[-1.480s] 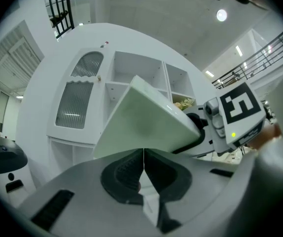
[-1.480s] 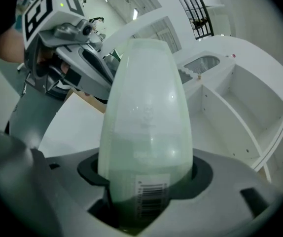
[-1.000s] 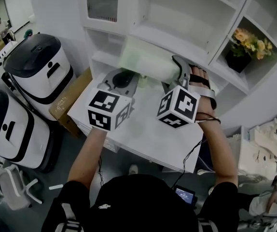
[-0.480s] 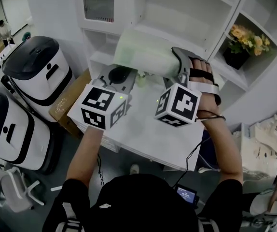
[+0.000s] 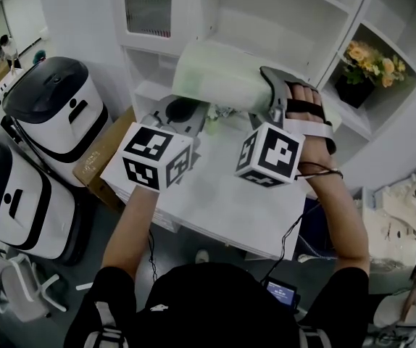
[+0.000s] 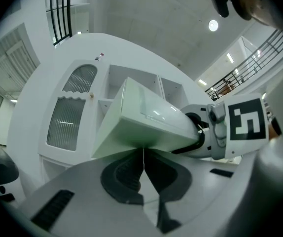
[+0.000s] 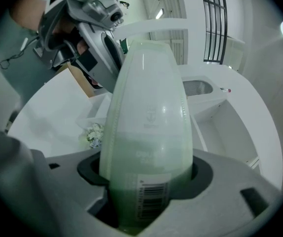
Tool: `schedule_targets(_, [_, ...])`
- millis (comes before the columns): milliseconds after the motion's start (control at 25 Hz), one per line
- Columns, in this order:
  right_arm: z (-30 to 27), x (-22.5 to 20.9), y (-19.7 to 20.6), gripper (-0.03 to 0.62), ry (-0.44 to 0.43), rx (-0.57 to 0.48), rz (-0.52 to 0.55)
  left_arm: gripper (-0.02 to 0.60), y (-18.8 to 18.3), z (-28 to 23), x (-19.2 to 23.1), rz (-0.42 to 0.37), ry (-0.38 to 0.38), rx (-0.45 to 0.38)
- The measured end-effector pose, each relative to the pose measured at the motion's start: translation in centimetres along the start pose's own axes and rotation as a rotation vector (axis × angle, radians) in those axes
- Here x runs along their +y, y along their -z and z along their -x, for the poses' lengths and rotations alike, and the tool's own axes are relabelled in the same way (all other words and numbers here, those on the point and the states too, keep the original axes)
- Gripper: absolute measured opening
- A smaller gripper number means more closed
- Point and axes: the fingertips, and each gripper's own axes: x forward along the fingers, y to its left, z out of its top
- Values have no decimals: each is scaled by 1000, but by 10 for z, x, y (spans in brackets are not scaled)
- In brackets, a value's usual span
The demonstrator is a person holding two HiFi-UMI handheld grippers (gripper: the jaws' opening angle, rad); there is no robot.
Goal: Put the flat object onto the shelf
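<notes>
Right gripper (image 5: 267,100), head view: jaws clamped on the right end of the flat box (image 5: 219,82), a pale green, translucent one. Box held off the table (image 5: 222,201), roughly level, in front of the white shelf unit (image 5: 280,13), at about the height of its lower open compartment; not on any shelf board.
Left gripper (image 5: 181,113) sits under the box's left end. Flowers in a dark pot (image 5: 371,56) stand in a compartment at far right. Two white machines with black lids (image 5: 56,107) and a cardboard carton (image 5: 99,158) are on the floor to the left of the table.

Left gripper view: left gripper (image 6: 143,154) has its jaws together, pads meeting along one thin line, nothing between them. Box (image 6: 146,122) lies directly above the jaw tips; cannot tell whether it touches them. Right gripper (image 6: 215,132) grips the far end of the box. Shelf unit (image 6: 117,83) is behind, with a ribbed-glass door at its left.

Right gripper view: right gripper (image 7: 149,181) jaws stand apart and press on both sides of the box (image 7: 149,117); a barcode label sits on the gripped end. Box runs away from the camera. Left gripper (image 7: 97,38) is at its far end, upper left. Small bunch of flowers (image 7: 93,132) lies on the table below.
</notes>
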Motion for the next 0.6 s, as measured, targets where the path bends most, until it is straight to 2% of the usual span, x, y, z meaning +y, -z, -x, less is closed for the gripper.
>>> schedule_targets(160, [-5, -7, 1, 305, 22, -7, 25, 6, -2, -5, 2, -8, 2, -6])
schedule_targets(600, [-29, 4, 12, 307, 5, -6, 25, 6, 16, -22, 9, -2, -3, 24])
